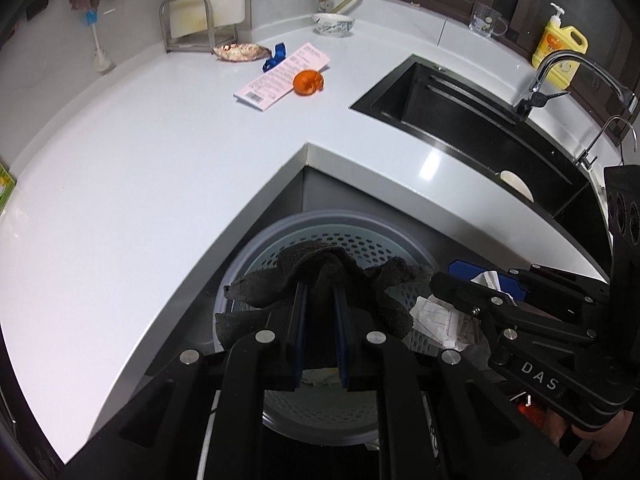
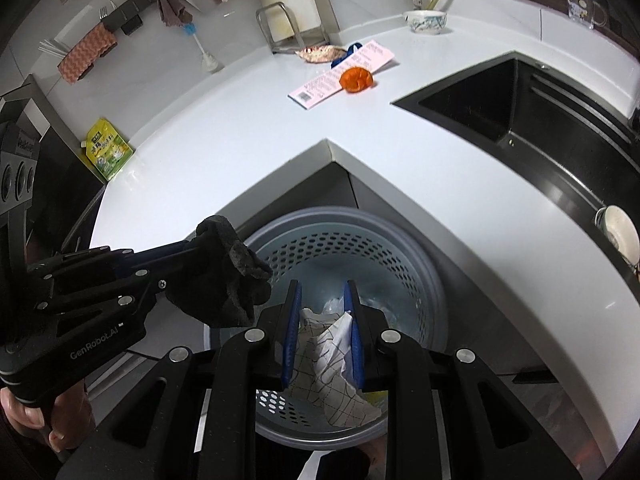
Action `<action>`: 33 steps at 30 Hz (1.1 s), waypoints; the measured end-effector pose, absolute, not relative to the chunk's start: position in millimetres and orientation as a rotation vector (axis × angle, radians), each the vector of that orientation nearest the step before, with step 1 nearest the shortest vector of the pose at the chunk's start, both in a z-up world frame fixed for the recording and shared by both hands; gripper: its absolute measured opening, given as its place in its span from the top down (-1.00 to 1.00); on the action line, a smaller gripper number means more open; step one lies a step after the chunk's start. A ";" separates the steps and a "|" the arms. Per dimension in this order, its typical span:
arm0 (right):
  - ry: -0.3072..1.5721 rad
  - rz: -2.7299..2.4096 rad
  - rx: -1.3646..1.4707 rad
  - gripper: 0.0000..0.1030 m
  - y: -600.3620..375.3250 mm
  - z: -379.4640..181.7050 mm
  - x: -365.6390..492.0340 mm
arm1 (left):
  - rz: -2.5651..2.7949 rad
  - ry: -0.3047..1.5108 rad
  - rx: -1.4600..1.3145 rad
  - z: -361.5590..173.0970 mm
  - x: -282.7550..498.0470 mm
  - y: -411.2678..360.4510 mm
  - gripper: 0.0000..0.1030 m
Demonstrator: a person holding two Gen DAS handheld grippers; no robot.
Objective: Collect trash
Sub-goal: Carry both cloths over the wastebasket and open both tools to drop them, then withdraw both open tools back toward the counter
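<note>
Left hand-held gripper (image 1: 320,292): tilted steeply downward over the trash basket (image 1: 256,240), clenched on a dark grey rag (image 1: 316,268) that drapes over both fingertips.
Right hand-held gripper (image 2: 323,300): also angled down over the basket, just beside the left one, blue pads pinching a crumpled checked paper (image 2: 328,360) whose lower end hangs into the basket mouth.
Hands: fingers (image 2: 28,412) wrap the left tool's handle at the lower left of the right wrist view; part of the hand (image 1: 600,436) on the right tool shows at the lower right of the left wrist view.
Basket: perforated, grey-rimmed, standing on the floor in the inner corner of the L-shaped white tabletop (image 1: 140,168), with some pale litter already inside.
Trash on the tabletop: orange peel (image 1: 308,81) resting against a pink paper slip (image 1: 276,78), a blue scrap (image 1: 275,56) and a snack wrapper (image 1: 240,53) beyond, all well apart from both tools.
Sink (image 1: 472,128): dark, set into the tabletop to the right.
</note>
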State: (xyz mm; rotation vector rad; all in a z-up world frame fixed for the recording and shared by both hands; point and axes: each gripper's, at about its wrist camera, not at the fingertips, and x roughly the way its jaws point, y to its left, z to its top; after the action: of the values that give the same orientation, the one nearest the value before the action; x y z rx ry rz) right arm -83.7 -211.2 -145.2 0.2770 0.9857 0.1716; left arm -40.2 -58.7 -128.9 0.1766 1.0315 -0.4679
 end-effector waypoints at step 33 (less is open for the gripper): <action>0.901 0.133 0.224 -0.22 -215.7 -115.0 -95.7 | -0.333 0.960 0.131 -90.9 -41.9 -35.8 -0.57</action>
State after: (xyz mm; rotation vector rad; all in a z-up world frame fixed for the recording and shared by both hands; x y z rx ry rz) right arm -95.7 -215.7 -115.0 0.2239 0.9008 0.1333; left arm -41.9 -35.8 -90.9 0.1308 0.9596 -0.3327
